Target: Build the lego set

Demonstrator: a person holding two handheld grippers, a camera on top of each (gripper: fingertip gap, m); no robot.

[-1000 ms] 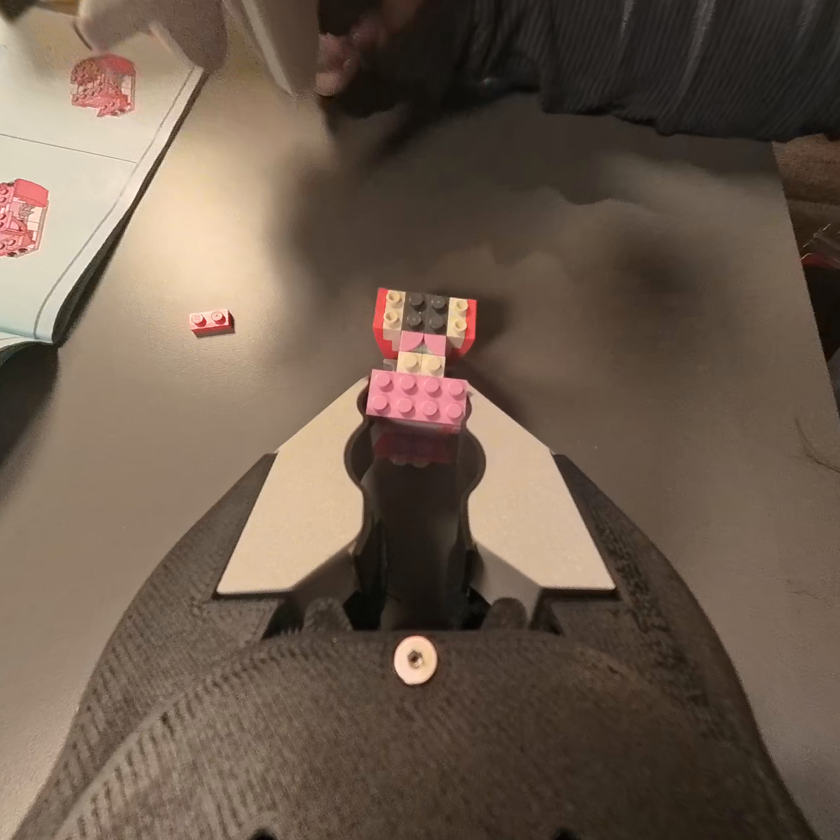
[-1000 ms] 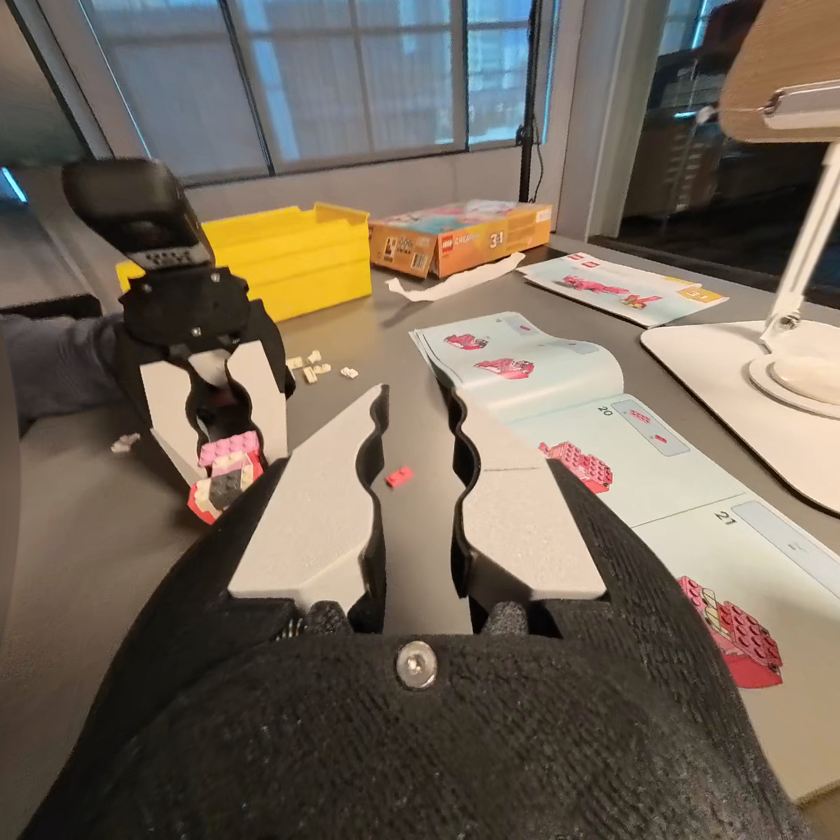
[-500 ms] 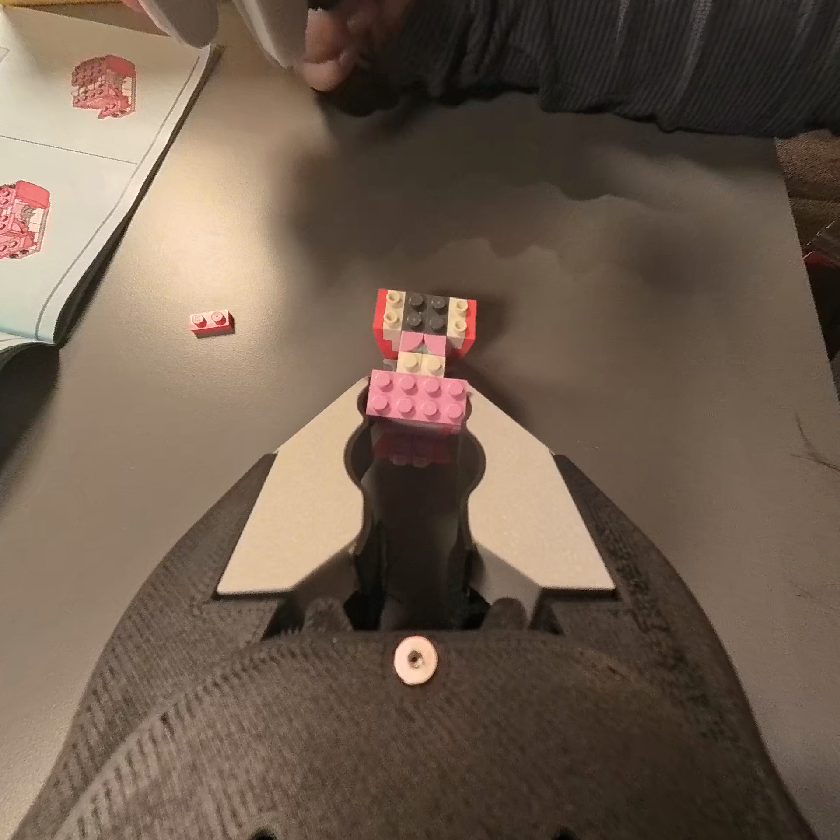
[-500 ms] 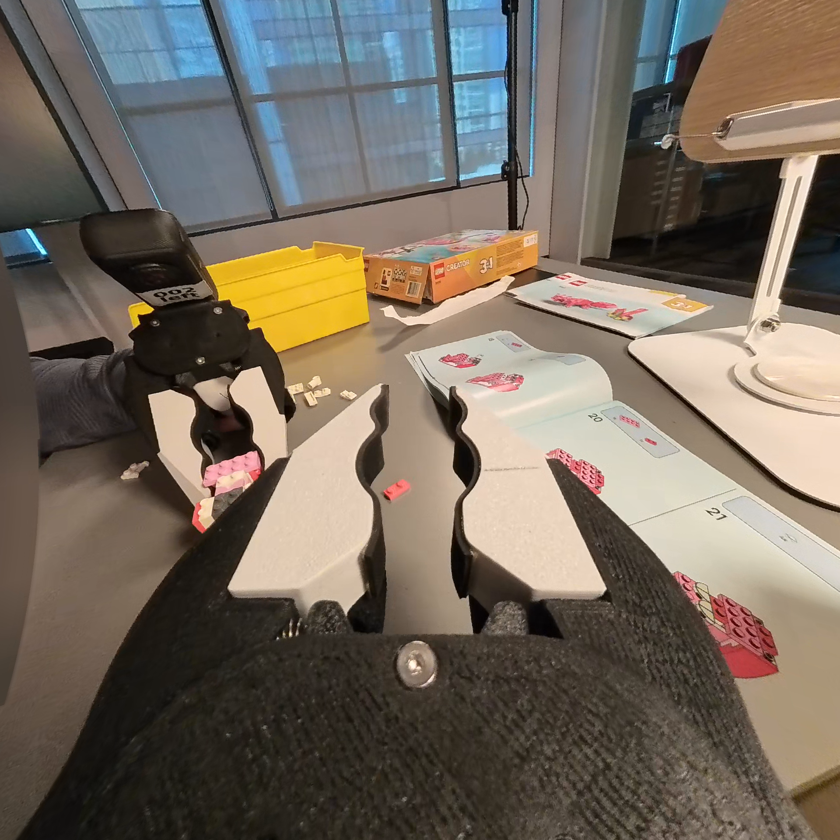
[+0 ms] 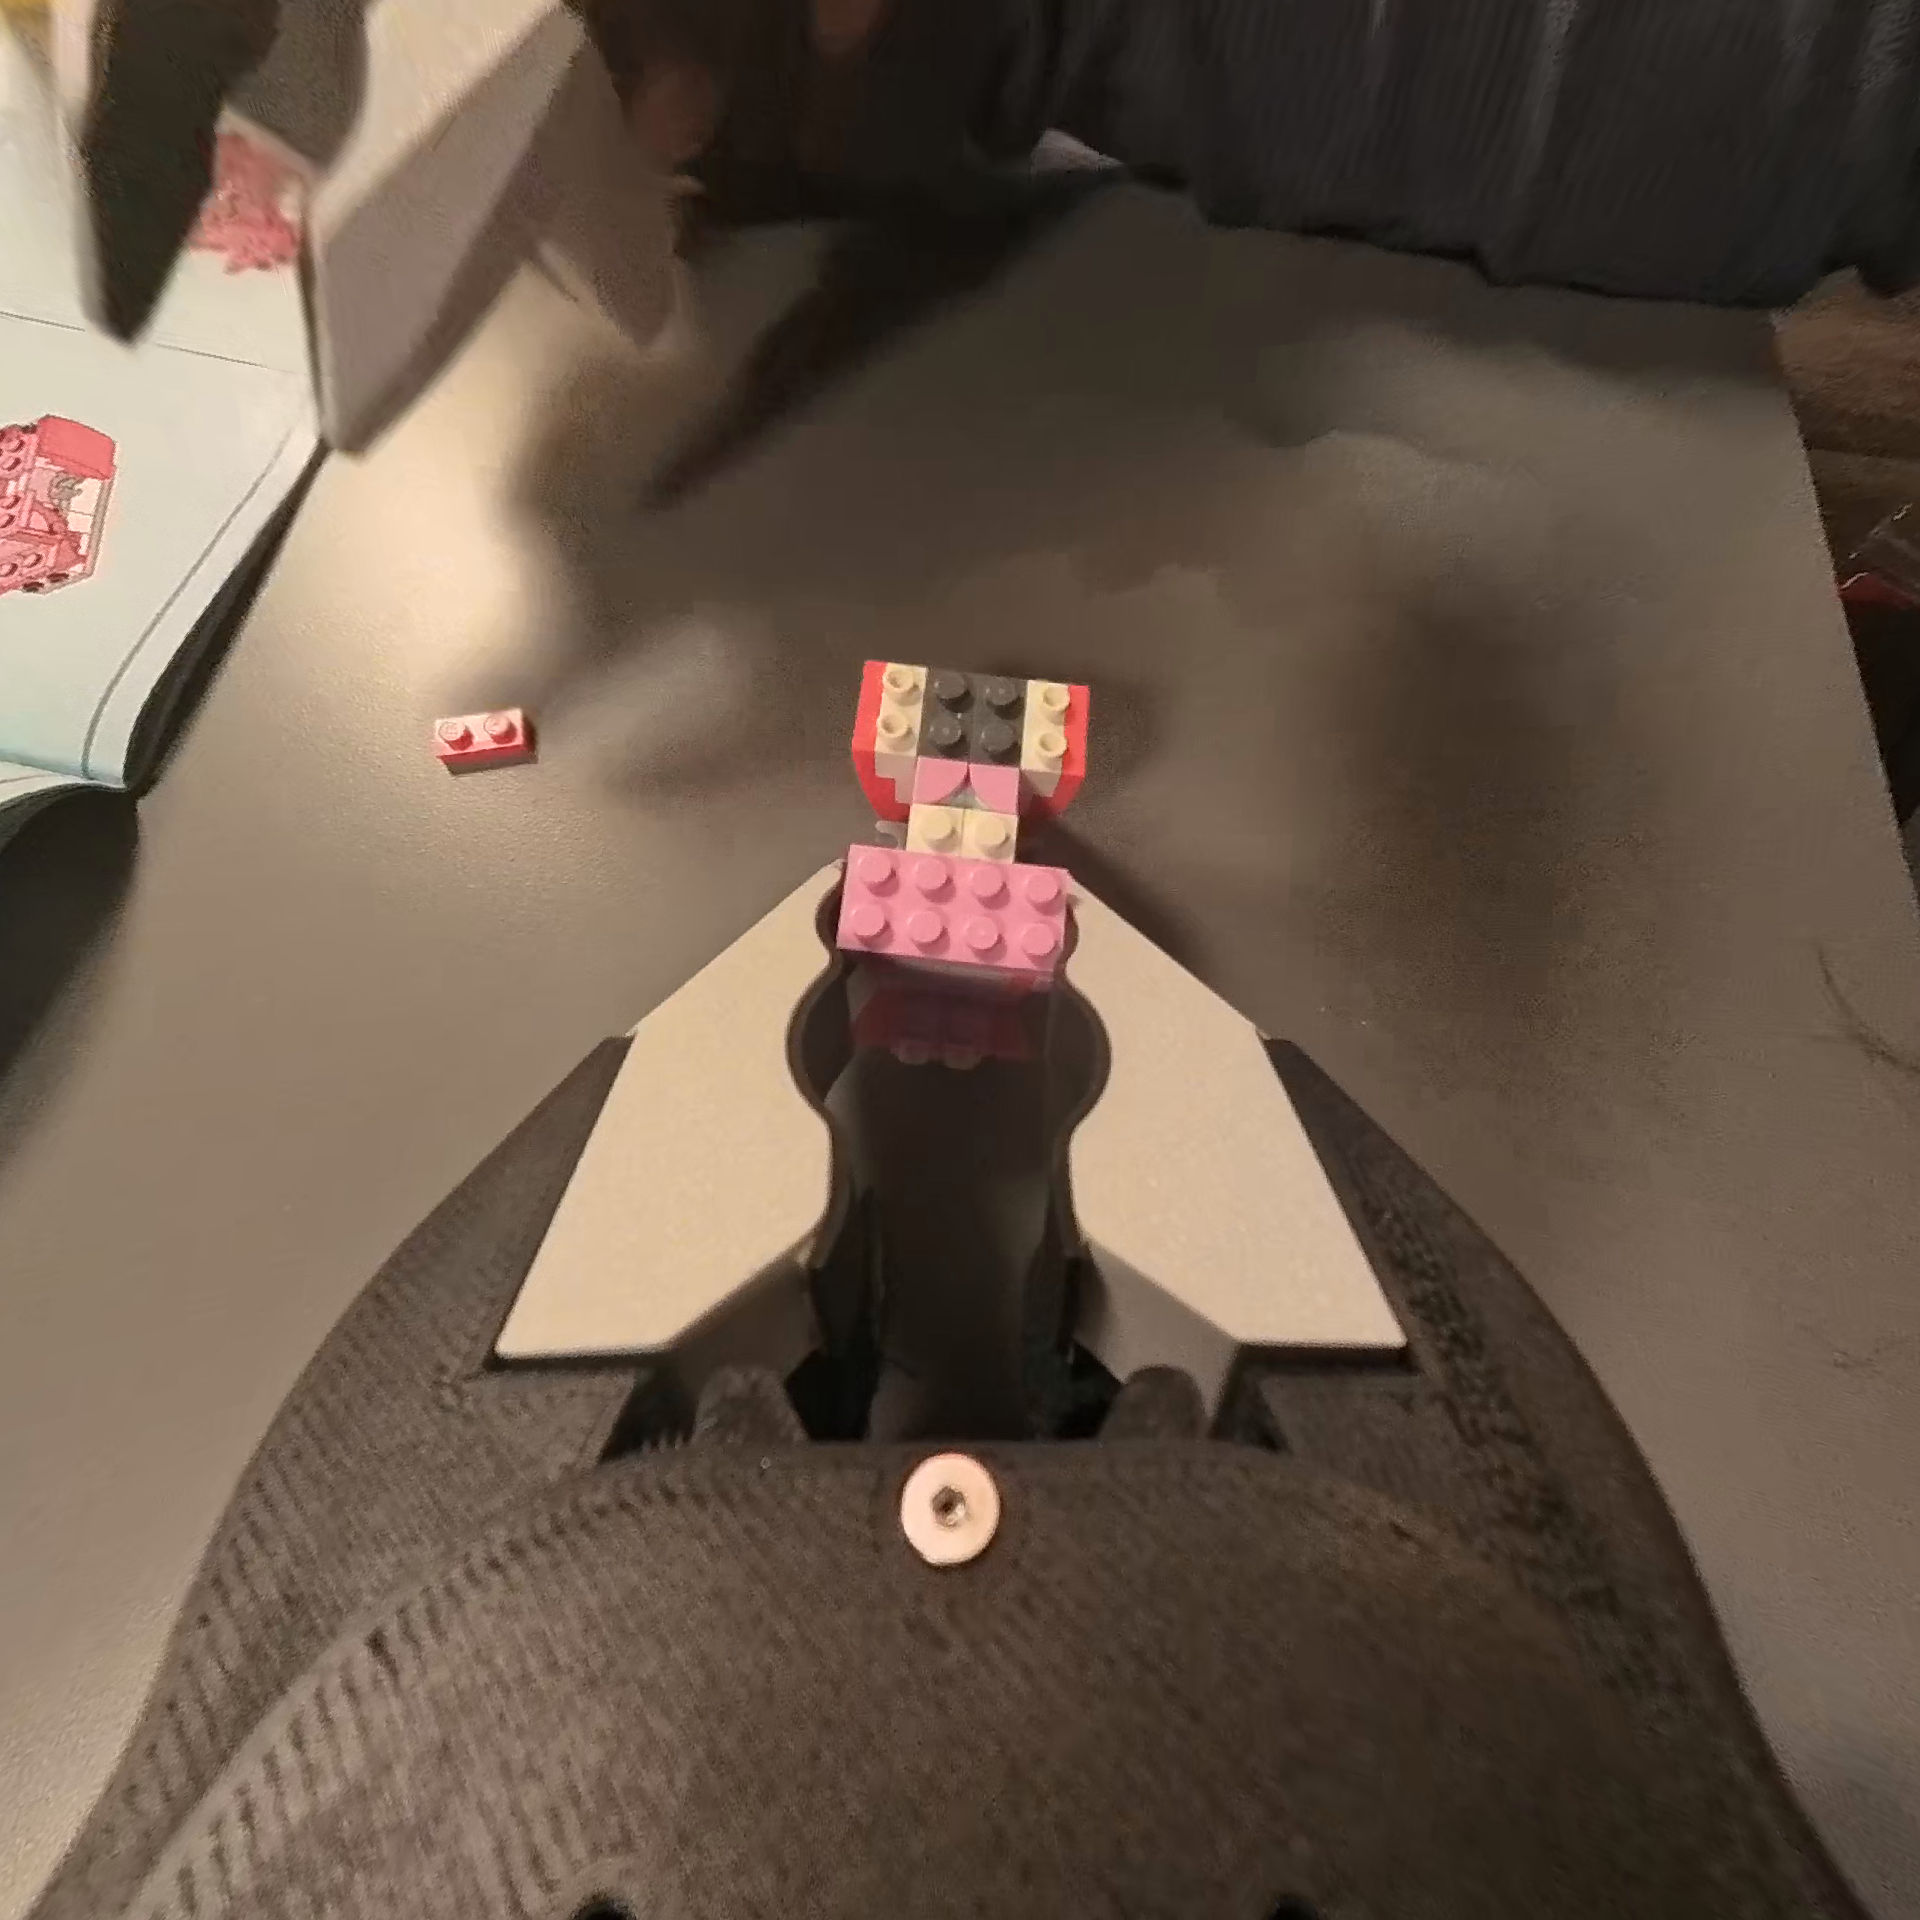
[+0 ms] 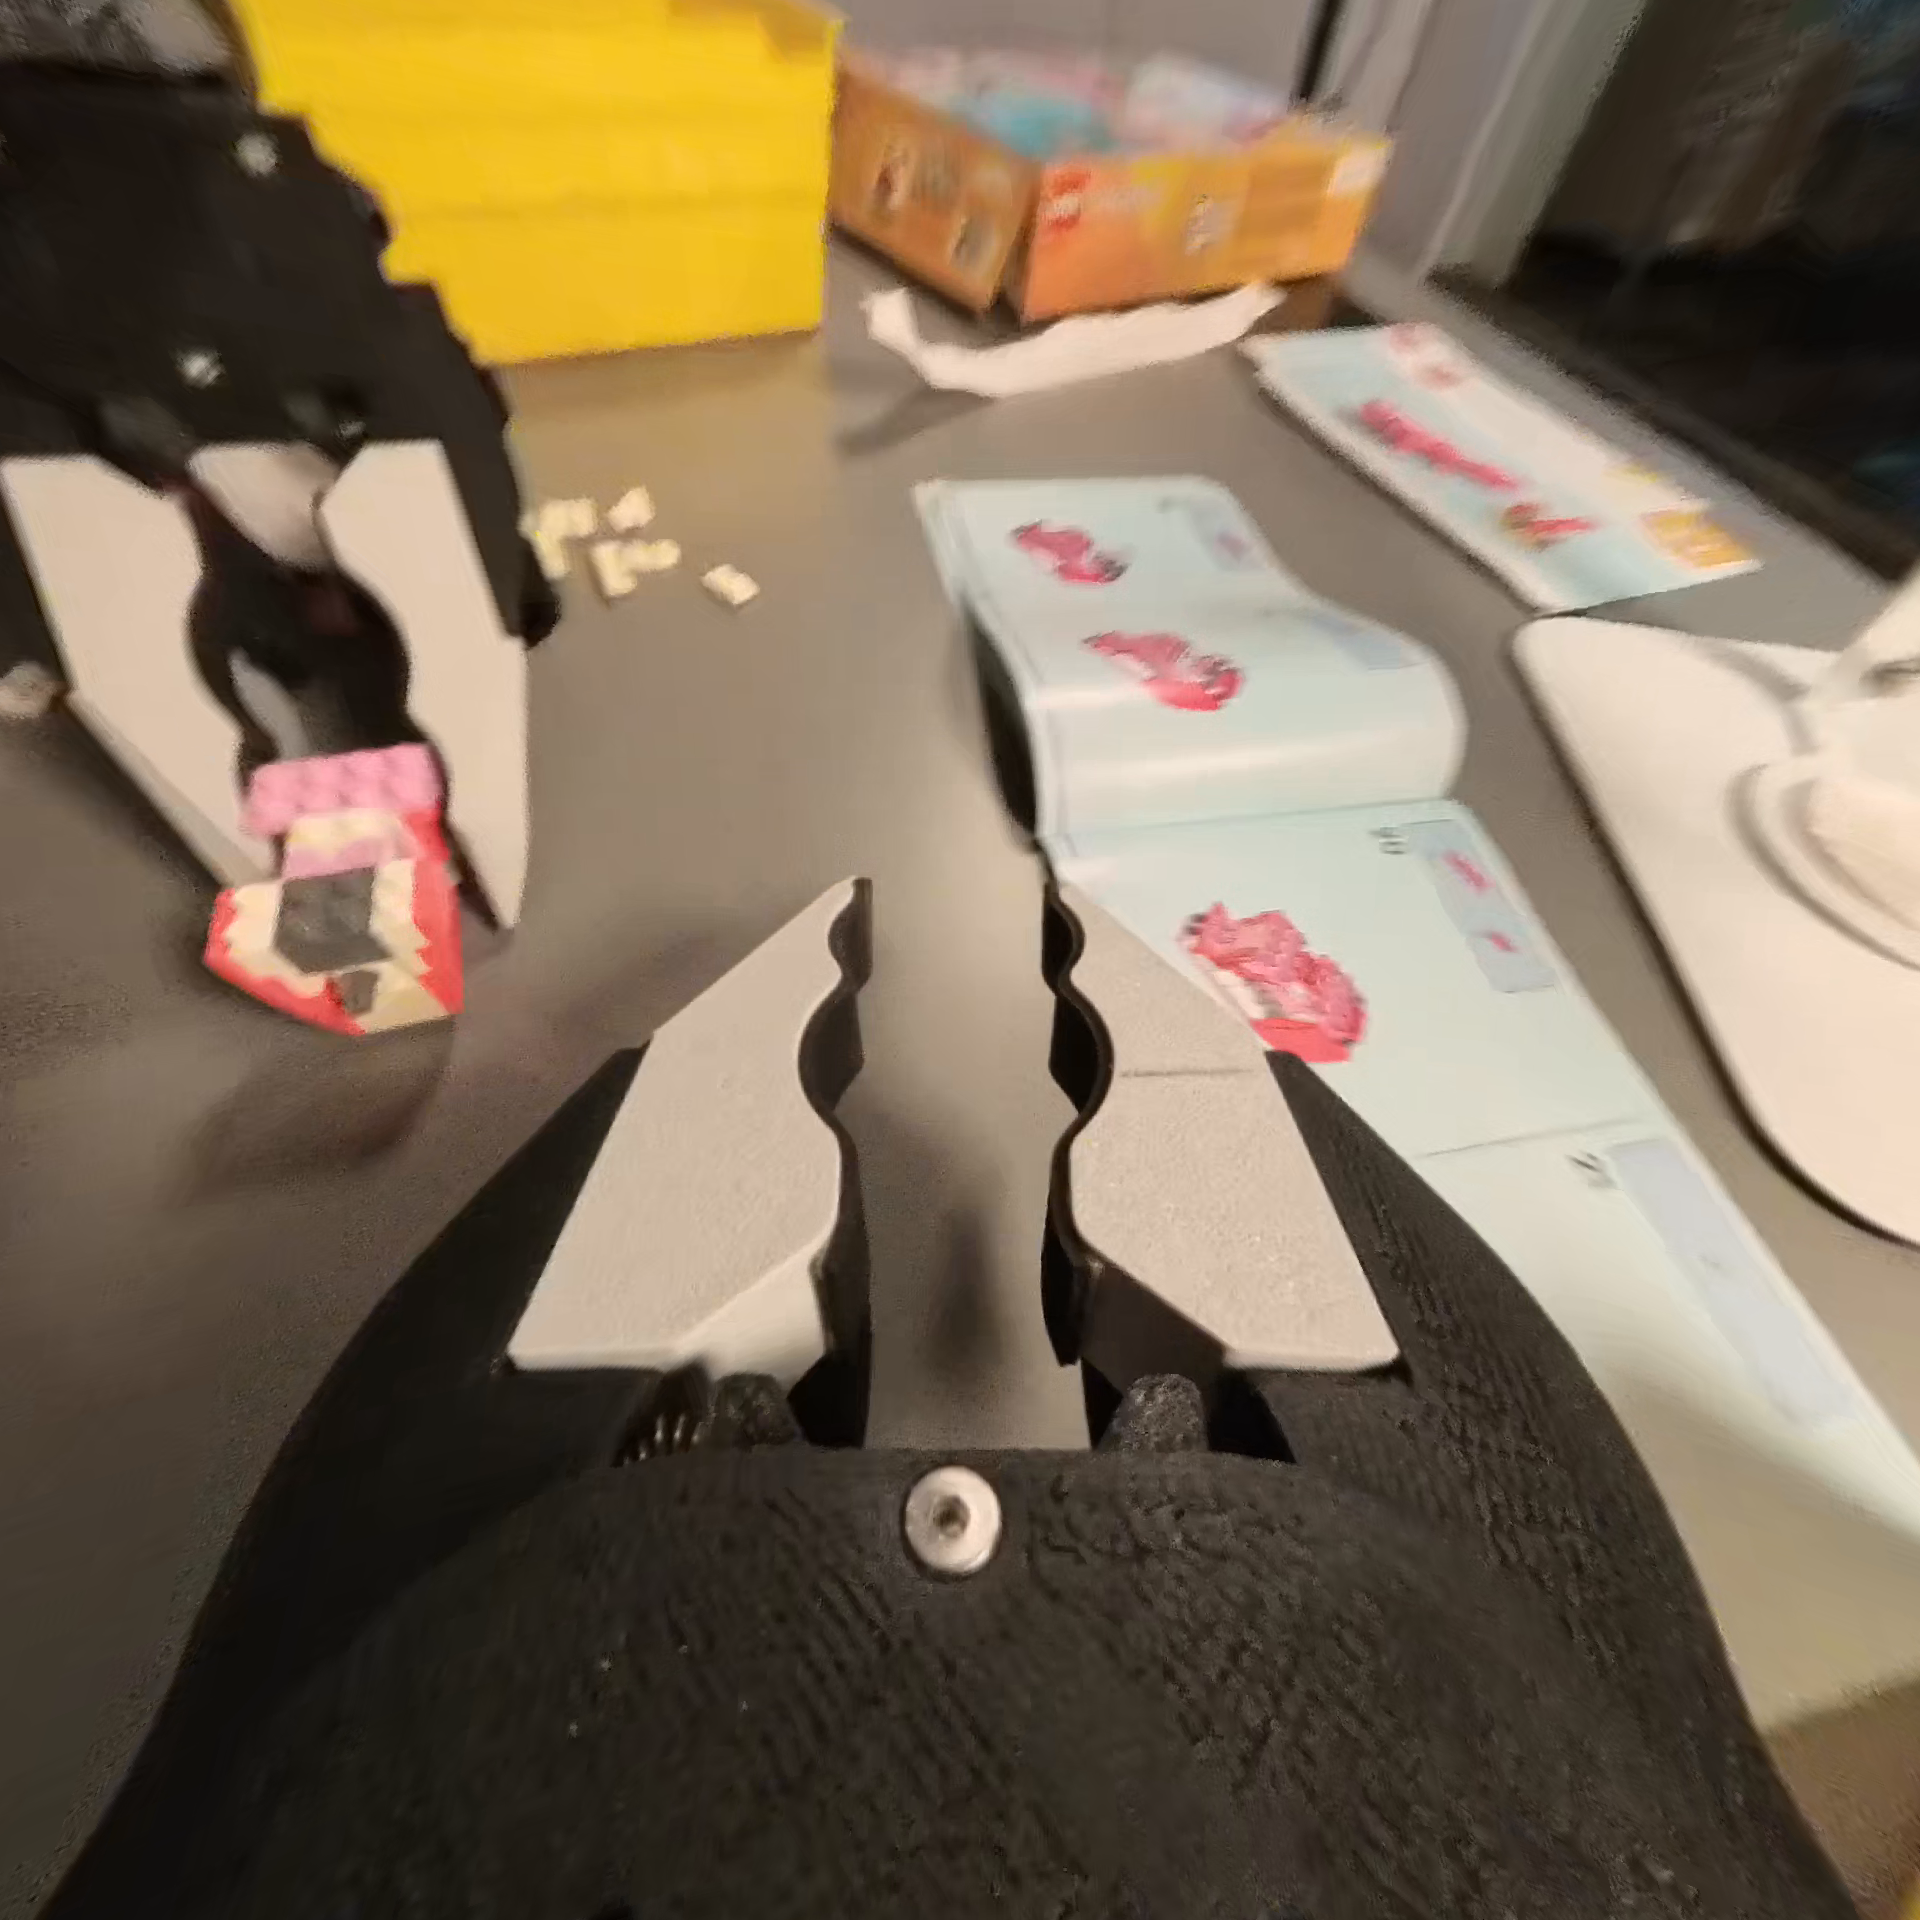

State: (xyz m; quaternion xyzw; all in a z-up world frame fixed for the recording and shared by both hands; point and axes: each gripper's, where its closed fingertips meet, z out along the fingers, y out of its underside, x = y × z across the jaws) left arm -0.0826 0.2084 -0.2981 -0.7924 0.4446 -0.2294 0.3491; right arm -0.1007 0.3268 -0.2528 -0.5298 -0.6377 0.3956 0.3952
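The left gripper [image 5: 951, 914] pinches the brick model [image 5: 961, 821] by its pink block, both pads pressing its sides, and the model's red end rests on the grey table [image 5: 1455, 831]. A small red brick [image 5: 485, 740] lies apart, to one side. The right gripper [image 6: 951, 914] is spread, with nothing in it (blurry, low over the table). It could bump the model loose, I think.

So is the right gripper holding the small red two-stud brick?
No: the small red two-stud brick lies alone on the table, and the right gripper has bare open fingers.
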